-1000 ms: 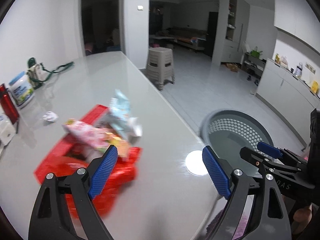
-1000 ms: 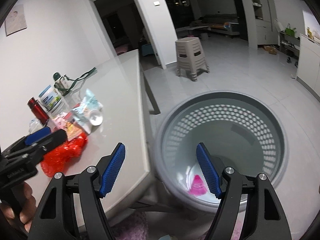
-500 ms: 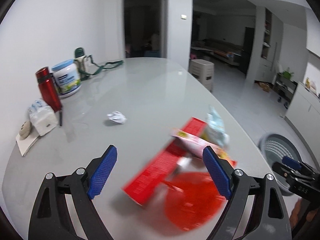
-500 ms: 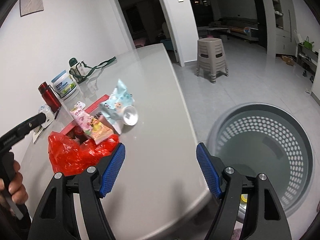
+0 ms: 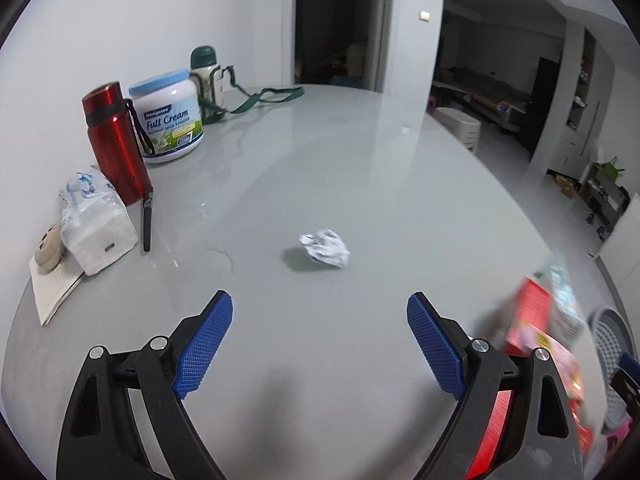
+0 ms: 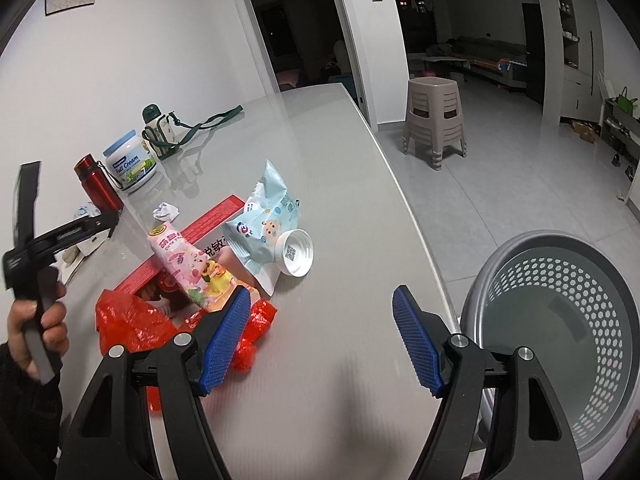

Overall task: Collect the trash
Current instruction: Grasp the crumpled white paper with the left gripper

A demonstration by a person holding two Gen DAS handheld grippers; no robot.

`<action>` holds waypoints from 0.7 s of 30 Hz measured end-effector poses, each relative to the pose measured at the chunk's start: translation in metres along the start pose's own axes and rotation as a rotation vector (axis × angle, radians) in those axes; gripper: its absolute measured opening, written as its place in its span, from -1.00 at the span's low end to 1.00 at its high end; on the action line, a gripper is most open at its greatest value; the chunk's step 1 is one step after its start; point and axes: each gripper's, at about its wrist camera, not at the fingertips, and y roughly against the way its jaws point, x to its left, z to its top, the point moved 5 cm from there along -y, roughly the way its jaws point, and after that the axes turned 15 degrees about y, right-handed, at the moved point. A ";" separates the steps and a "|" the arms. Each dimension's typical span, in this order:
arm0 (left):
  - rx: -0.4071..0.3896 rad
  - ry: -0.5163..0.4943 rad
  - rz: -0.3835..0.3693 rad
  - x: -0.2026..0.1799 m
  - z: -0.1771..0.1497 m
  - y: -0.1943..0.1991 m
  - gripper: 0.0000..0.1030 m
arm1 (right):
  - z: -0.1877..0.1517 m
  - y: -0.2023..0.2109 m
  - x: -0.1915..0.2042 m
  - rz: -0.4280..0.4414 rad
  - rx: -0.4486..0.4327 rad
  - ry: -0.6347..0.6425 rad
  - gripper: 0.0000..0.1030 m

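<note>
A crumpled white paper ball lies alone on the grey table, a little ahead of my left gripper, which is open and empty. A trash pile sits in front of my right gripper, also open and empty: a red plastic bag, a long red box, a pink wrapper, a pale blue wrapper and a white lid. The right gripper's left fingertip hangs over the bag's edge. A grey perforated basket stands on the floor by the table's rim.
Along the wall side stand a red flask, a Full Cream tub, a green-capped bottle with a strap, a tissue pack, a pen and a booklet. A beige stool stands on the tiled floor.
The left view swung from the trash pile over to the paper ball; the pile now sits at its right edge. The right view swung from over the basket to the table and the pile.
</note>
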 end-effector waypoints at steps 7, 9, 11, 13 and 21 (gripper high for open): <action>0.064 0.003 0.037 0.004 0.015 -0.061 0.70 | 0.000 -0.008 -0.012 -0.024 0.030 -0.034 0.37; 0.073 -0.007 0.051 0.004 0.018 -0.074 0.70 | 0.001 -0.009 -0.015 -0.027 0.030 -0.042 0.37; 0.072 -0.026 0.073 0.002 0.020 -0.085 0.70 | 0.002 -0.011 -0.019 -0.030 0.032 -0.051 0.37; 0.077 -0.043 0.087 0.000 0.021 -0.094 0.70 | 0.003 -0.014 -0.022 -0.031 0.035 -0.055 0.37; 0.096 -0.071 0.104 -0.007 0.029 -0.114 0.69 | 0.001 -0.029 -0.025 -0.015 0.061 -0.063 0.37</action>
